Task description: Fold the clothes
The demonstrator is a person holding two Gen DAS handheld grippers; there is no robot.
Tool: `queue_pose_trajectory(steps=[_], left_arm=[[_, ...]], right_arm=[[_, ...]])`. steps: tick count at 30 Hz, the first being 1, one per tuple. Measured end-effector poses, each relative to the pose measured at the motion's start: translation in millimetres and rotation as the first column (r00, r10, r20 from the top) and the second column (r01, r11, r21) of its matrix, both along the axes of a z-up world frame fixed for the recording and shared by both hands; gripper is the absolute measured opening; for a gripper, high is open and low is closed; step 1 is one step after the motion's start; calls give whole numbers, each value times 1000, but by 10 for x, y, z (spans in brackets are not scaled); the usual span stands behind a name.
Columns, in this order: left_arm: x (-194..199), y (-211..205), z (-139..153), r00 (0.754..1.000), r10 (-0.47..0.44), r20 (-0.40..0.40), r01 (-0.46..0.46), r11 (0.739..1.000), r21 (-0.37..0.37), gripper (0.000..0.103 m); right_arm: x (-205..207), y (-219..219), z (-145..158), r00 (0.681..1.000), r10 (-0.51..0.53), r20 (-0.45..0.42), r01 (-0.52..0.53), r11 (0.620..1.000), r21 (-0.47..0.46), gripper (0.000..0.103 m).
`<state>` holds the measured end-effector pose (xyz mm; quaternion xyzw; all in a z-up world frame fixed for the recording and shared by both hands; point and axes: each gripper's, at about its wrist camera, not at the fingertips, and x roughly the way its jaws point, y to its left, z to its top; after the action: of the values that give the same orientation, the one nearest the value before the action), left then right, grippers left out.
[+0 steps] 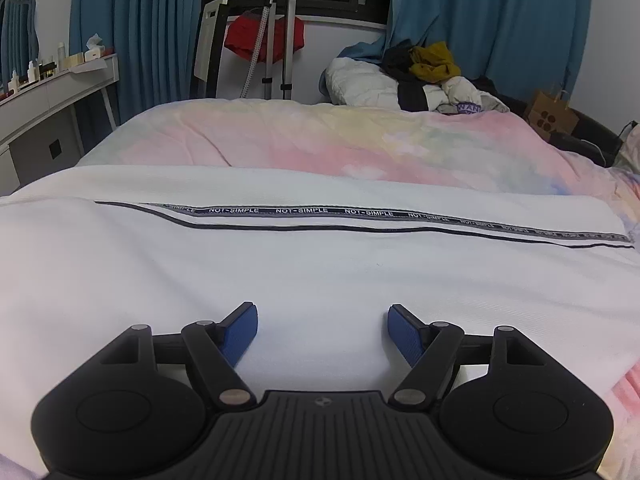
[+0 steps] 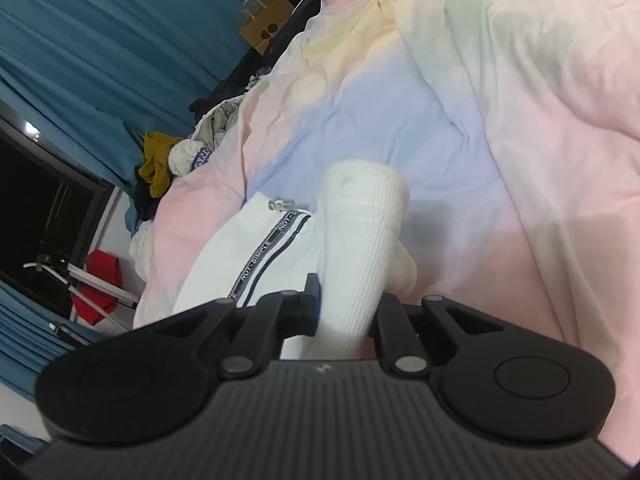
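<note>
Your white trousers (image 1: 320, 272) lie spread across the near part of the bed (image 1: 320, 140), side stripe with lettering (image 1: 360, 216) running left to right. They look flat and smoothed there, legs apparently laid one over the other, but no crosswise fold shows in the left view.

Left hand-held gripper (image 1: 322, 316): blue pads (image 1: 240, 332) spread wide, resting low over the white cloth, holding nothing.

Right hand-held gripper (image 2: 344, 308): jaws drawn in on a ribbed white cuff end (image 2: 360, 240) of the same garment, lifted clear of the duvet so the cloth stands up in front of the camera. The fingertips themselves are hidden by the fabric, so the pinch is judged from the cloth bunched between them.

Progress, as a judgement: early to middle. Garment laid out; one end is raised, likely to be carried over for the first crosswise fold. Folding down to a compact stack and setting it aside is left. A heap of unfolded clothes (image 1: 432, 76), mustard, black and pale pieces, waits at the far corner of the bed.

Surface: soft pastel duvet in pink, yellow and blue, with shallow wrinkles; it will give under pressure, so creases may not hold sharply.

Room: blue curtains (image 1: 136, 28) either side of a dark window, a red garment (image 1: 264, 40) hung on a stand, a white worktop (image 1: 60, 84) with bottles at left, a brown paper bag (image 1: 552, 114) at right.
</note>
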<state>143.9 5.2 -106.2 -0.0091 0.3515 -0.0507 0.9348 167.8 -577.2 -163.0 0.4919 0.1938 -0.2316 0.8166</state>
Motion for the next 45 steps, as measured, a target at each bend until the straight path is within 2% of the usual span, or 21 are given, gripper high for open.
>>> queue_pose_trajectory(steps=[9,23,28,30,32,34,36,38,40,42,45], left_arm=[[28,-45,-55,1000,0,-10,1,1000,24,75],[98,-22,-74,998,-56,-24,57,997,59,76],[147,107,33,999,-33,-43,32,999,-16,75],[148,139,98,999,-19,-32,18,999,-33,74],[131,171,185,1000,-15,-8,15,998,-61,74],[101,228,295,999,-1,32,4,996,-89,74],[54,313,414,995,28,92,-18,994,-110,74],[13,426,529,987,76,141,-55,988,-148,74],[-40,585,636,974,142,174,-103,971,-215,74],[-109,728,729,960,197,197,-138,951,-277,74],[-212,919,852,938,264,227,-172,918,-356,74]], right_arm=[[39,42,42,1000,3,-25,-4,999,-49,11],[49,195,302,1000,-22,18,24,992,-127,11],[77,290,401,1000,-6,5,7,977,-213,11],[100,397,523,1000,2,25,6,958,-288,11],[163,650,761,998,39,40,-19,908,-419,11],[231,975,1034,994,92,57,-45,833,-551,11],[261,1446,1305,979,184,92,-77,740,-668,11],[285,1973,1525,953,289,97,-109,620,-777,11],[288,2578,1603,908,415,64,-161,484,-860,11],[287,3129,1522,854,520,-3,-226,366,-903,11],[268,3901,1099,752,635,-174,-355,168,-920,11]])
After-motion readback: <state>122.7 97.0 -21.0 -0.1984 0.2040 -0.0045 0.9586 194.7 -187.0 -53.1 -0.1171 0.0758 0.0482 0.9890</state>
